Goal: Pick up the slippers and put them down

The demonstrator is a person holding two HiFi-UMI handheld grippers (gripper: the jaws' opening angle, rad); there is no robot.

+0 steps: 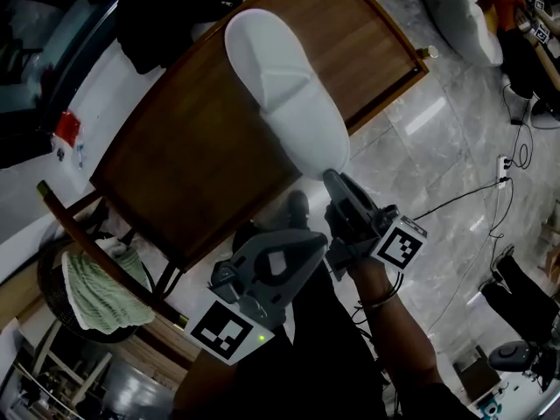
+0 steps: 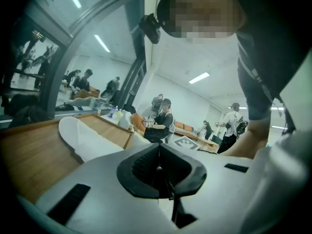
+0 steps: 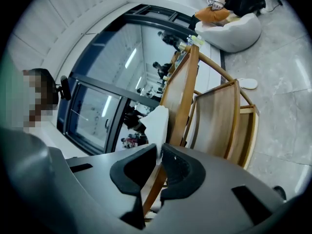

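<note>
The slipper (image 1: 284, 90) lies on the table (image 1: 188, 160), directly before the right tongs (image 1: 336, 184).

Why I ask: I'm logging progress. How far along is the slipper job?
Done: the white slipper lies on the wooden table. In hand: the right gripper has its jaws pinching the slipper's near end; the left gripper is shut, empty. Left: releasing it.
</note>
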